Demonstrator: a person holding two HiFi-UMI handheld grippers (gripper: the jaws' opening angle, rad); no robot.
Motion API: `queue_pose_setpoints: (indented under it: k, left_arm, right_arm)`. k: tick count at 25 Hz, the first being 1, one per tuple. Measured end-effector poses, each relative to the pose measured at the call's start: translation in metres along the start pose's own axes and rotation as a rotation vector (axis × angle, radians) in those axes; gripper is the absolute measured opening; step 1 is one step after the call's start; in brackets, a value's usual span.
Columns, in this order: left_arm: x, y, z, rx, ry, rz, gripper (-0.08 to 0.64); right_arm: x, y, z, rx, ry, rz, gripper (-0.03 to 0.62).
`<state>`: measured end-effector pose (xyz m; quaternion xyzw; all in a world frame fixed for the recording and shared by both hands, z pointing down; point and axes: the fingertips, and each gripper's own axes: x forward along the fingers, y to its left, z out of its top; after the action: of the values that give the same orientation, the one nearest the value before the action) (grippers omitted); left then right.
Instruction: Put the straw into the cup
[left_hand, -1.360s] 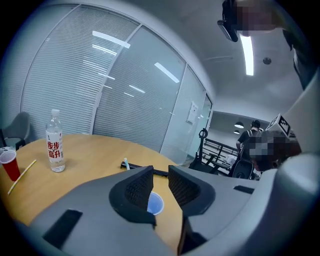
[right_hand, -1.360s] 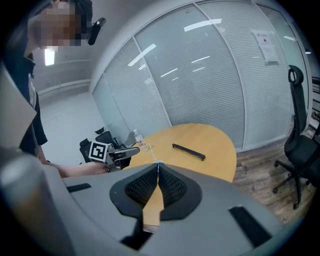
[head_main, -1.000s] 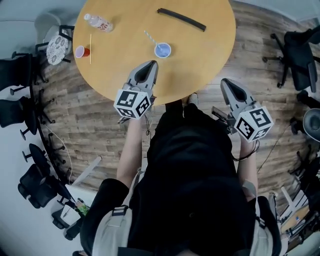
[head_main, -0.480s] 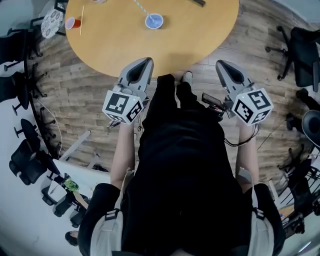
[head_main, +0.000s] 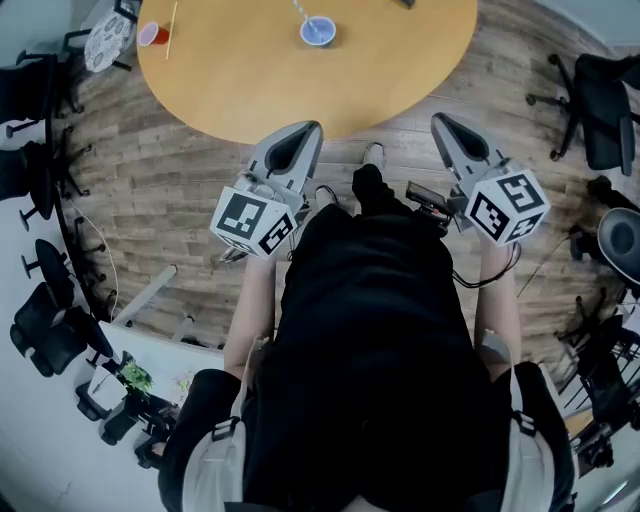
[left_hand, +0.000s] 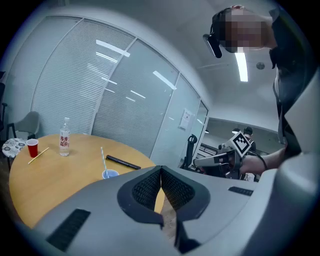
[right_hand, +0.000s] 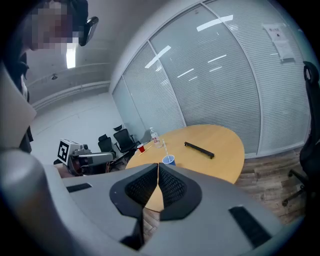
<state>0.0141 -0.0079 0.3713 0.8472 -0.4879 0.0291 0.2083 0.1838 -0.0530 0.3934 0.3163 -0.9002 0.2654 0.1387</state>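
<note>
A small blue cup (head_main: 318, 31) stands on the round wooden table (head_main: 300, 85) with a striped straw (head_main: 300, 10) leaning in it. Both show again in the left gripper view as cup (left_hand: 110, 174) and straw (left_hand: 103, 159), and in the right gripper view as cup (right_hand: 169, 160) and straw (right_hand: 164, 149). My left gripper (head_main: 312, 126) hangs over the wooden floor just off the table's near edge, its jaws shut with nothing in them. My right gripper (head_main: 437, 121) is level with it at the right, also shut and empty. Neither touches the cup.
A red cup (head_main: 153, 35), a thin wooden stick (head_main: 172, 28), a water bottle (left_hand: 64, 143) and a black bar (left_hand: 123, 162) lie on the table. Office chairs stand at the left (head_main: 30, 95) and right (head_main: 600, 100). My dark-clothed body fills the lower middle.
The table has slid up and away in the head view. My left gripper, earlier over the table's edge, now hangs over the floor. The right gripper has barely shifted.
</note>
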Motion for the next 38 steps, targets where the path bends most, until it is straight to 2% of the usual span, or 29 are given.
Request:
queue_pose_setpoints:
  k: [3,6,11,21,26,35,38]
  left_arm:
    - [-0.001,-0.014,0.011,0.020,-0.028,-0.029,0.012]
    - [-0.052,-0.027,0.011,0.043,-0.055,-0.056,0.012]
    - [-0.120,-0.033,-0.012,0.022,-0.054,-0.083,0.012]
    - [-0.203,-0.041,-0.046,0.011,-0.066,-0.147,0.012]
    - [-0.209,-0.048,-0.050,0.023,-0.065,-0.166,0.012]
    - [-0.223,-0.049,-0.031,0.034,-0.106,-0.133,0.012]
    - [-0.222,-0.050,-0.027,0.021,-0.112,-0.133,0.012]
  right_arm:
    - [-0.005,0.002,0.000,-0.012,-0.008,-0.012,0.018]
    - [-0.016,0.051,-0.011,-0.035,-0.018,-0.024,0.018]
    - [-0.028,0.115,-0.039,-0.038,-0.029,-0.043,0.018]
    - [-0.057,0.197,-0.087,-0.033,-0.061,-0.091,0.018]
    - [-0.066,0.206,-0.104,-0.017,-0.054,-0.097,0.018]
    - [-0.062,0.216,-0.093,-0.009,-0.080,-0.036,0.018]
    - [-0.061,0.221,-0.090,-0.066,-0.060,0.002,0.017]
